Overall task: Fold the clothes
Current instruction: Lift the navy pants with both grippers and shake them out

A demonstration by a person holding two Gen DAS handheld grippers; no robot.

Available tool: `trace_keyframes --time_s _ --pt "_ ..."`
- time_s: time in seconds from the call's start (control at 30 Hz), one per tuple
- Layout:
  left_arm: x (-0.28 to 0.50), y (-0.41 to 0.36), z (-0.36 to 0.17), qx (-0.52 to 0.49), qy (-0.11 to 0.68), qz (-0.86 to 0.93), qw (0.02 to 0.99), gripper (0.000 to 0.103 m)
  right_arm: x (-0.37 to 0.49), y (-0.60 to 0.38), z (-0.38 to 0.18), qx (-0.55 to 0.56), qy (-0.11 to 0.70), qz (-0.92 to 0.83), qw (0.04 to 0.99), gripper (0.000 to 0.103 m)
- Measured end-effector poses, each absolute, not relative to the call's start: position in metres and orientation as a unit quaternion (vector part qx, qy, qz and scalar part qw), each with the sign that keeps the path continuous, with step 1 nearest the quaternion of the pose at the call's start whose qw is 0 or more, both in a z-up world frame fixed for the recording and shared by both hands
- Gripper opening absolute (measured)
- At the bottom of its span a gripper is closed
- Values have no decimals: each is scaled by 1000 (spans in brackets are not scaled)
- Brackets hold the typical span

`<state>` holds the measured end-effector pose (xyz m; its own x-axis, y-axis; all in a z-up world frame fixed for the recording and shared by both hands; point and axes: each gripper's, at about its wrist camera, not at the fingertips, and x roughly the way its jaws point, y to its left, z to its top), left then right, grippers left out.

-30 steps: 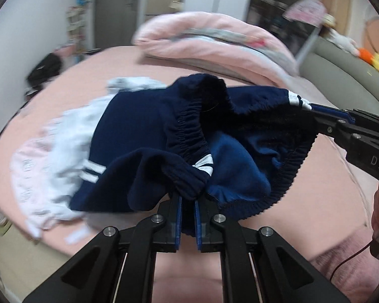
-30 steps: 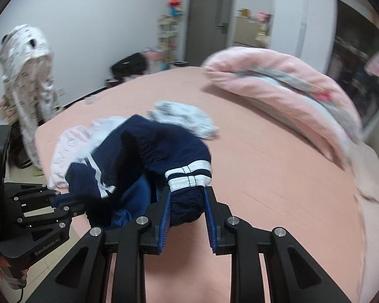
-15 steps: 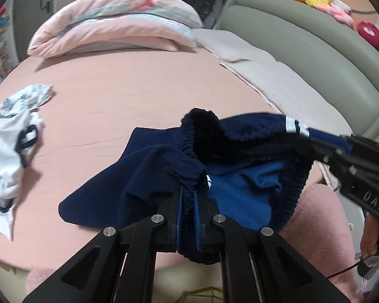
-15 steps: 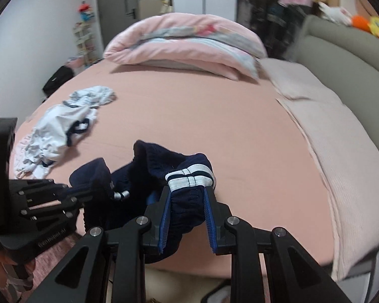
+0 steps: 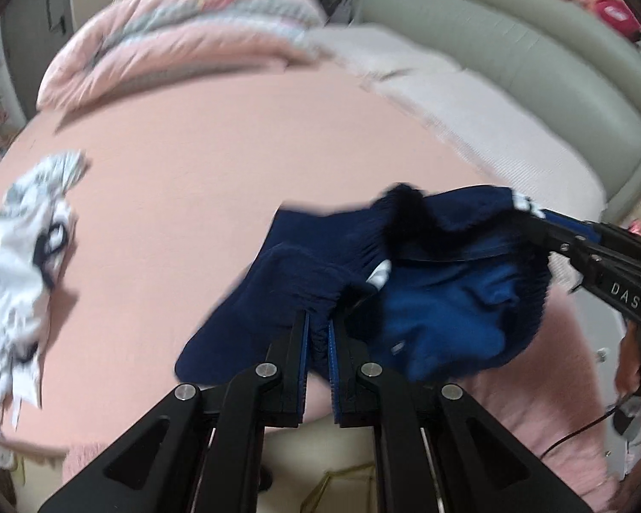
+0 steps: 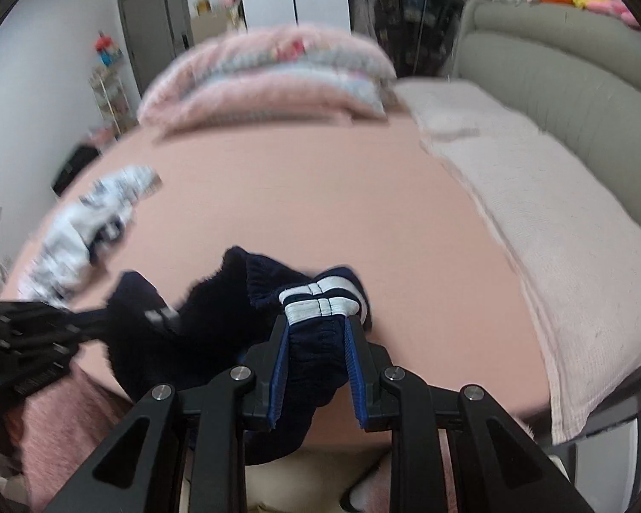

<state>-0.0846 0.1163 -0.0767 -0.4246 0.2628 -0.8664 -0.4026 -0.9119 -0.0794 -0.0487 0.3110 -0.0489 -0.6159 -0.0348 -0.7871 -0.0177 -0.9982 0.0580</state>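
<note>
A pair of navy shorts (image 5: 444, 299) with white stripes hangs between my two grippers, over the near edge of the pink bed (image 5: 218, 179). My left gripper (image 5: 318, 325) is shut on one side of the elastic waistband. My right gripper (image 6: 316, 325) is shut on the other side, by the white stripes (image 6: 320, 297). In the left wrist view the right gripper (image 5: 534, 218) comes in from the right; in the right wrist view the left gripper (image 6: 94, 320) comes in from the left. The shorts' legs trail onto the bed.
A heap of white and patterned clothes (image 5: 25, 256) lies at the bed's left side, also in the right wrist view (image 6: 89, 231). A folded pink duvet (image 6: 269, 81) lies at the far end. A grey padded headboard (image 6: 577, 68) and pale pink pillows (image 6: 534, 213) line the right.
Both grippers carried the shorts off the clothes heap and to the right along the bed's near edge. The heap now lies far to the left. Both grips have held.
</note>
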Motion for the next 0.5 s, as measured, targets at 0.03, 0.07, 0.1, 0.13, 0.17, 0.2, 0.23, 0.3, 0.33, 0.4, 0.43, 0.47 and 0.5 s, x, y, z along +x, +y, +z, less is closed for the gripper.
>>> trace_keyframes --time_s 0.03,0.07,0.1,0.13,0.17,0.2,0.23,0.3,0.33,0.4,0.43,0.47,0.5 --pt "-87 112 -93 -517 71 832 188 7 -53 311 -64 459 -34 -888 9 23" --pt "-88 108 -108 -536 73 822 178 7 -57 310 -78 478 -38 -877 13 23" --pt "-89 104 -122 -553 74 813 168 7 -58 309 -89 492 -43 -869 18 23" --pt "-87 102 -126 -557 73 810 168 7 -60 307 -99 505 -47 -862 23 24" --pt "-85 100 -130 -560 71 808 167 8 -60 304 -108 516 -48 -855 28 24" --pt "-83 99 -134 -564 70 805 167 8 -59 300 -113 521 -45 -852 32 24" --pt "-81 97 -138 -568 68 803 167 10 -59 296 -117 525 -40 -849 36 25" --pt "-78 98 -132 -557 72 809 172 21 -60 292 -118 529 -32 -847 36 25" --pt "-76 98 -129 -552 74 812 175 32 -61 290 -117 530 -28 -847 35 25" --pt "-73 99 -124 -542 77 817 180 39 -58 292 -110 525 -29 -850 37 26" --pt "-75 99 -125 -544 76 816 180 39 -57 293 -106 522 -29 -852 39 26" --pt "-76 99 -127 -545 74 815 181 39 -55 293 -102 519 -30 -853 40 26" --pt "-80 94 -129 -546 77 815 177 39 -54 294 -99 517 -30 -855 41 27"
